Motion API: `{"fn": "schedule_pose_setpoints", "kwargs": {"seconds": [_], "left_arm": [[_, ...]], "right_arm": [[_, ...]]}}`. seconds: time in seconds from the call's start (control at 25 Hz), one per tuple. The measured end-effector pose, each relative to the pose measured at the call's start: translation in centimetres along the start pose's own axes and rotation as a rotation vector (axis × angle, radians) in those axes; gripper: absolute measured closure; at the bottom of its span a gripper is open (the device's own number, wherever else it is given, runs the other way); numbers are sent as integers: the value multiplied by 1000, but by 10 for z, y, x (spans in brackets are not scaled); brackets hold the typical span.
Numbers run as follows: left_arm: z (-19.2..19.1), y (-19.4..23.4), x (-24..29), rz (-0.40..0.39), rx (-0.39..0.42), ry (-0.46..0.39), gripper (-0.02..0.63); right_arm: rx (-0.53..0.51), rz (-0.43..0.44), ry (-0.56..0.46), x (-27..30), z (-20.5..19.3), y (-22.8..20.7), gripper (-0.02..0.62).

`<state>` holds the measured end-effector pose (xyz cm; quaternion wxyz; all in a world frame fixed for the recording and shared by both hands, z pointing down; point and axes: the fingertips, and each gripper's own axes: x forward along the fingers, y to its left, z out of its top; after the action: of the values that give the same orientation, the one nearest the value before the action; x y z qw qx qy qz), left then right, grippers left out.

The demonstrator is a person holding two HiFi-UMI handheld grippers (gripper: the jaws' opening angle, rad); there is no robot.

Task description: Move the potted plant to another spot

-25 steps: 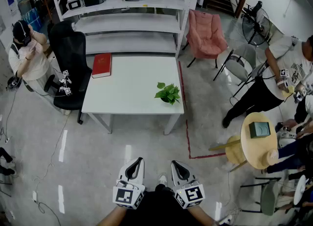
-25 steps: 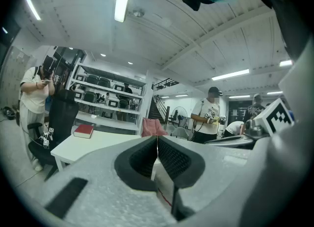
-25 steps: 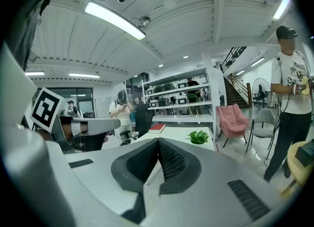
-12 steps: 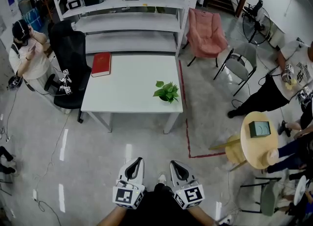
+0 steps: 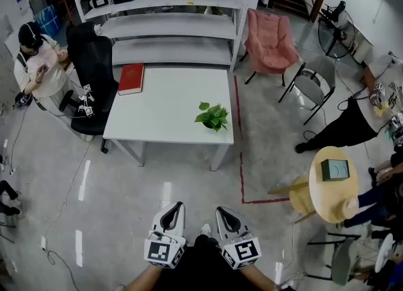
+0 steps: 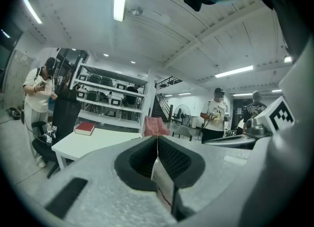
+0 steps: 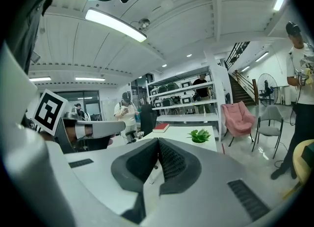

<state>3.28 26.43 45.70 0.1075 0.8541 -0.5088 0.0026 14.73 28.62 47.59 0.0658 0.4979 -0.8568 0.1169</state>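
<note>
1. Approaching looks like the step in hand: the potted plant (image 5: 213,117) stands near the right front corner of the white table (image 5: 157,110), well apart from both grippers at the bottom of the head view.
2. The left gripper (image 5: 173,213) and right gripper (image 5: 227,216) each have their jaws pressed together on nothing; they need opening before the reach.
3. Gripping the pot, not the leaves, should keep it upright; the table's middle, away from the red book (image 5: 131,80) at its upper left, suits as a new spot.
4. The right gripper view shows the plant beyond its jaws; the left gripper view shows the book but, seemingly, no plant.
</note>
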Motion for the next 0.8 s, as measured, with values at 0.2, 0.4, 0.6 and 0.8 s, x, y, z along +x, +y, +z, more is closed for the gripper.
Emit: {"fn": "schedule_pose_setpoints", "kwargs": {"seconds": [0.2,0.4,0.6,0.8], "left_arm": [[-5,-10,6,45,13,7,586],[-6,-12,10,85,15,16,586],[-6,-6,17,98,21,28,586],[-3,18,41,81,4,17,586]], "right_arm": [[4,51,0,0,-2,-9,583],[-4,101,4,8,-2,-16,583],[1,122,15,22,-2,-19,583],[-22,105,25,55,0,-28,582]]}}
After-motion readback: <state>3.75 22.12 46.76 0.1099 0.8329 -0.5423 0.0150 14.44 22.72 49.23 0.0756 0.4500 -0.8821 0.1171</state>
